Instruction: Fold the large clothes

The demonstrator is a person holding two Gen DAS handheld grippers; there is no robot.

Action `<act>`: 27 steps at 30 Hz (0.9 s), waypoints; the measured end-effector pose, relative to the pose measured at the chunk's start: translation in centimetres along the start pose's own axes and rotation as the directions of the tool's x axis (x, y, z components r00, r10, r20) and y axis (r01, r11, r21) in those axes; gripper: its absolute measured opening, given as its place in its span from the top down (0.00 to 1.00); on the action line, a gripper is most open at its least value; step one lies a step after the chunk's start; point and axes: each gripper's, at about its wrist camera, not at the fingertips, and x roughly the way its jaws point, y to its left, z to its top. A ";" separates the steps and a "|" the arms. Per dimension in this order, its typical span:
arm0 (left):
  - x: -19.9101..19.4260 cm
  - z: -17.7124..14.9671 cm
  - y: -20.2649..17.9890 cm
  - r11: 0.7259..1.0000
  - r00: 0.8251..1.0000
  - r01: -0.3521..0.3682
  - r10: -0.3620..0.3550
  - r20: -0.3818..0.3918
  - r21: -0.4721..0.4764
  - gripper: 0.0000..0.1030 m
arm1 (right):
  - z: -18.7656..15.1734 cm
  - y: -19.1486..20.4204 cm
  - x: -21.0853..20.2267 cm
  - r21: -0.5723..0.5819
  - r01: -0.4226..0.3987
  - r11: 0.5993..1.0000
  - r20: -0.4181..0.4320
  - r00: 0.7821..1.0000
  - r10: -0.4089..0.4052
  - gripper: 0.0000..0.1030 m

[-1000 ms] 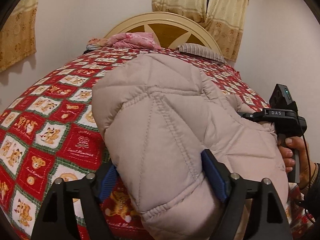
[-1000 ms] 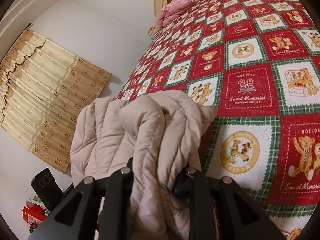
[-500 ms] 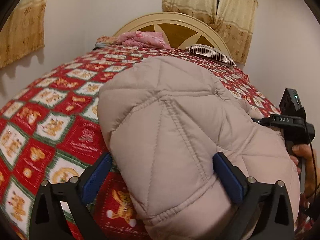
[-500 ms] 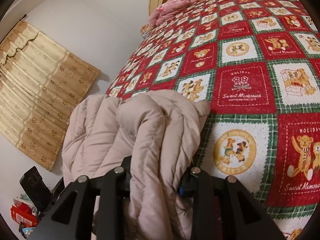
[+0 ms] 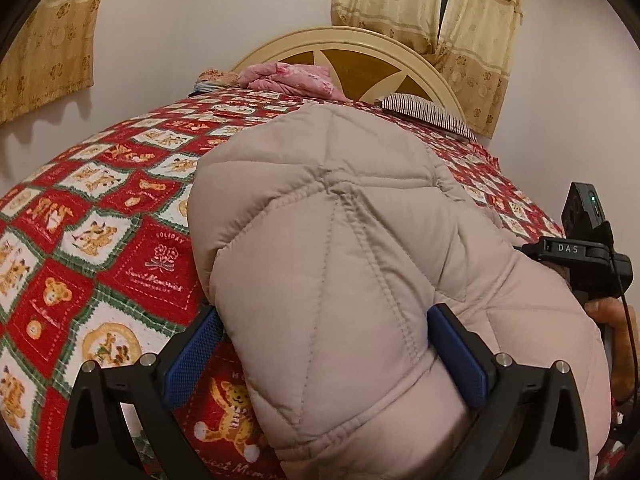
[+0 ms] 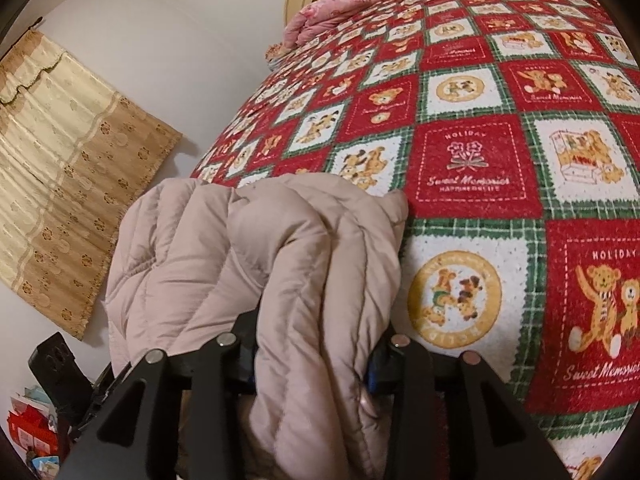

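Clenching beige puffer jacket (image 6: pixel 280 264), right hand-held gripper (image 6: pixel 312 364) marked "DAS", left hand-held gripper (image 5: pixel 320 356) released, "Sweet Memories" quilt (image 5: pixel 120 240).

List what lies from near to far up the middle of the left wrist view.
Puffy beige jacket between the left hand-held gripper's blue pads → red teddy-bear bedspread → pink bundle → cream headboard → yellow curtains.
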 end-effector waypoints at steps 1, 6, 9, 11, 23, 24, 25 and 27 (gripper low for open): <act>0.1 -0.1 0.1 1.000 1.000 0.003 -0.003 0.000 -0.005 0.01 | 0.0 -0.1 0.0 0.000 0.001 1.000 -0.001 1.000 -0.001 0.63; 0.1 -0.2 0.0 1.000 1.000 -0.007 0.007 0.004 0.004 0.01 | -0.2 -0.1 0.1 -0.015 0.014 1.000 0.001 1.000 -0.014 0.61; 0.3 -0.3 0.0 1.000 1.000 -0.006 0.006 0.004 0.001 0.01 | -0.2 -0.1 0.4 -0.019 0.026 0.999 -0.002 1.000 -0.026 0.59; 0.3 -0.3 0.1 1.000 1.000 -0.003 0.003 0.003 -0.004 0.01 | -0.2 0.0 0.5 -0.025 0.034 0.999 -0.004 0.999 -0.035 0.58; -0.4 0.2 0.0 0.999 1.000 -0.026 0.025 -0.015 -0.045 0.01 | 0.3 0.8 0.2 -0.045 0.149 0.988 -0.014 0.989 -0.149 0.40; -0.9 0.5 -0.2 0.998 0.999 -0.045 0.044 -0.015 -0.043 0.01 | 0.3 1.2 -0.5 -0.046 0.171 0.984 0.007 0.985 -0.171 0.34; -1.7 0.9 -0.6 0.997 0.997 -0.080 0.080 -0.007 -0.022 0.01 | 0.3 1.6 -1.0 -0.056 0.187 0.981 0.024 0.982 -0.186 0.32; -2.8 1.5 -1.3 0.989 0.989 -0.146 0.146 0.005 0.011 0.01 | 0.2 2.4 -2.0 -0.083 0.208 0.975 0.055 0.977 -0.204 0.32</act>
